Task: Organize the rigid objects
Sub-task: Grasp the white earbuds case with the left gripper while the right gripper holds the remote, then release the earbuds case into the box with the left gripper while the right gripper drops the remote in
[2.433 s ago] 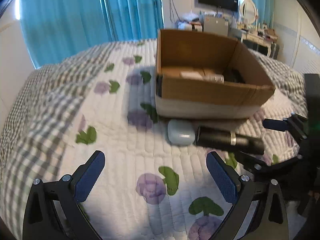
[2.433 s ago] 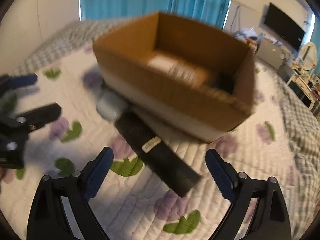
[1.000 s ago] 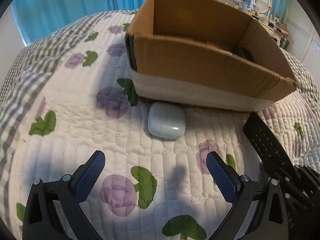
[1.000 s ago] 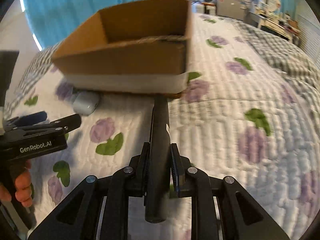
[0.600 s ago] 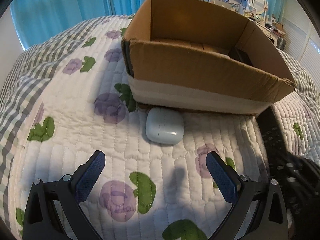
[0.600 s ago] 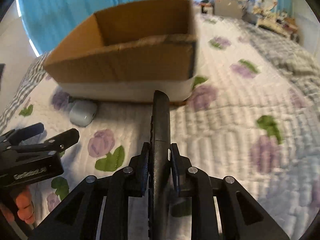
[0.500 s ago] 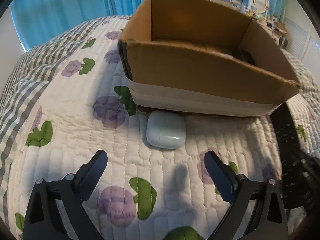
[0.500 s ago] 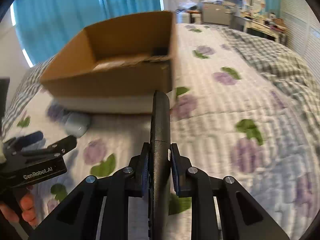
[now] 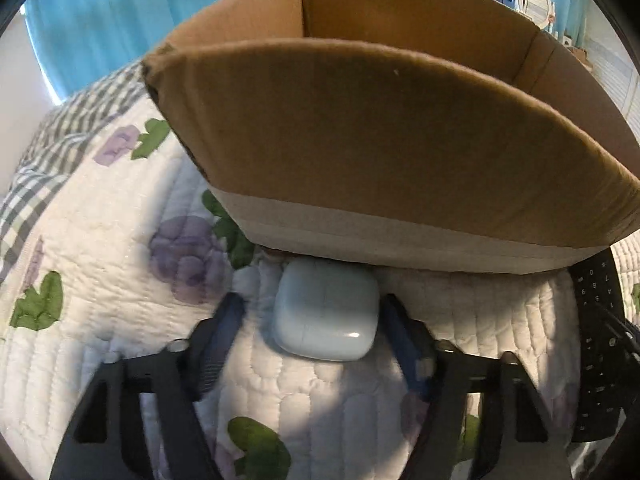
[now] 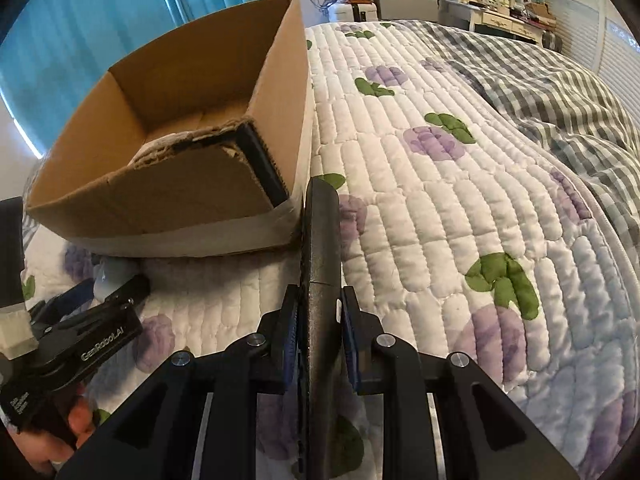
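A pale blue earbud case (image 9: 326,314) lies on the quilt right against the near wall of an open cardboard box (image 9: 380,140). My left gripper (image 9: 312,320) straddles the case, its blue pads close on both sides; the jaws are partly closed and contact is unclear. My right gripper (image 10: 318,316) is shut on a black remote control (image 10: 319,240), held on edge and pointing at the box's near corner (image 10: 294,204). The remote also shows at the right edge of the left wrist view (image 9: 598,344). The left gripper (image 10: 92,336) shows at lower left of the right wrist view.
The box (image 10: 192,184) holds a dark flat object (image 10: 260,164) leaning at its right end. A floral white quilt (image 10: 460,208) covers the bed, with a grey checked blanket (image 10: 568,92) at far right. Blue curtains and room furniture stand beyond.
My left gripper has moved forward and down around the earbud case and its jaws have narrowed. My right gripper still holds the remote and has swung toward the box's right corner.
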`<state>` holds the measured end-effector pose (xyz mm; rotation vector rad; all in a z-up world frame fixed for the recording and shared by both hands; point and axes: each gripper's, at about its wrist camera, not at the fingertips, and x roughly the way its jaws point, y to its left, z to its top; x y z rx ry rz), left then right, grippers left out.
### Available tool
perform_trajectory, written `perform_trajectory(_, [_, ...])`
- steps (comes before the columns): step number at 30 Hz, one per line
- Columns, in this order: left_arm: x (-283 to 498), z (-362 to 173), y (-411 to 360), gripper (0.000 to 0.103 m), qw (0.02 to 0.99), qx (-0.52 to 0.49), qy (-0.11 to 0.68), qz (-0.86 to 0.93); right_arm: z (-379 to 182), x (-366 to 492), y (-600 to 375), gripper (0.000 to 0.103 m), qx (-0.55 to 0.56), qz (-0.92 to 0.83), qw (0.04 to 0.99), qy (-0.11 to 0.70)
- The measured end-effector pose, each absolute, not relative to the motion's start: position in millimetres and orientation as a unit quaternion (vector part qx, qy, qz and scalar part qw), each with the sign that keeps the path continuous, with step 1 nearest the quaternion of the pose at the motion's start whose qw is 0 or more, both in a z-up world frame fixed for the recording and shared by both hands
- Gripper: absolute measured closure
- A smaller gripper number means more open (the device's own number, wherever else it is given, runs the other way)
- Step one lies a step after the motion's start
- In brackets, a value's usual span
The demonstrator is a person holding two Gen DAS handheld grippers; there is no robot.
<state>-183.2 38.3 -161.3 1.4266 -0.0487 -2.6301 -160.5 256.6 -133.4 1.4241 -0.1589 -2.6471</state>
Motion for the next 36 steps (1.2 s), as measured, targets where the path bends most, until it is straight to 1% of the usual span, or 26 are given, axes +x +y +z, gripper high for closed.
perform_trajectory(1, [-182, -160, 38, 0.047, 0.074, 0.474, -0.019, -0.877, -134, -160, 257, 0.084, 0.472, -0.877, 0.066, -0.054])
perform_trajectory(2, [-180, -158, 38, 0.052, 0.073, 0.471, -0.02, -0.879, -133, -160, 257, 0.084, 0.472, -0.877, 0.067, -0.057])
perform_trajectory(5, [-172, -154, 34, 0.052, 0.037, 0.482, 0.012, -0.875, -133, -157, 259, 0.084, 0.473, -0.876, 0.071, -0.065])
perform_trajectory(10, [-147, -140, 36, 0.052, 0.01, 0.484, 0.019, -0.875, -126, -143, 262, 0.084, 0.469, -0.878, 0.069, -0.065])
perform_trajectory(12, [-135, -134, 37, 0.052, 0.0, 0.488, 0.014, -0.873, -120, -139, 269, 0.084, 0.466, -0.877, 0.078, -0.085])
perform_trajectory(17, [-112, -112, 37, 0.052, -0.015, 0.477, 0.007, -0.878, -89, -126, 277, 0.084, 0.44, -0.892, 0.069, -0.074])
perform_trajectory(22, [-95, -77, 34, 0.052, -0.037, 0.443, 0.007, -0.896, -51, -113, 275, 0.084, 0.411, -0.907, 0.079, -0.055])
perform_trajectory(30, [-121, -12, 45, 0.052, -0.079, 0.397, 0.018, -0.914, 6, -118, 253, 0.084, 0.369, -0.919, 0.136, -0.03])
perform_trajectory(36, [-175, 7, 43, 0.052, -0.065, 0.383, -0.002, -0.921, 27, -153, 239, 0.084, 0.355, -0.919, 0.17, -0.031])
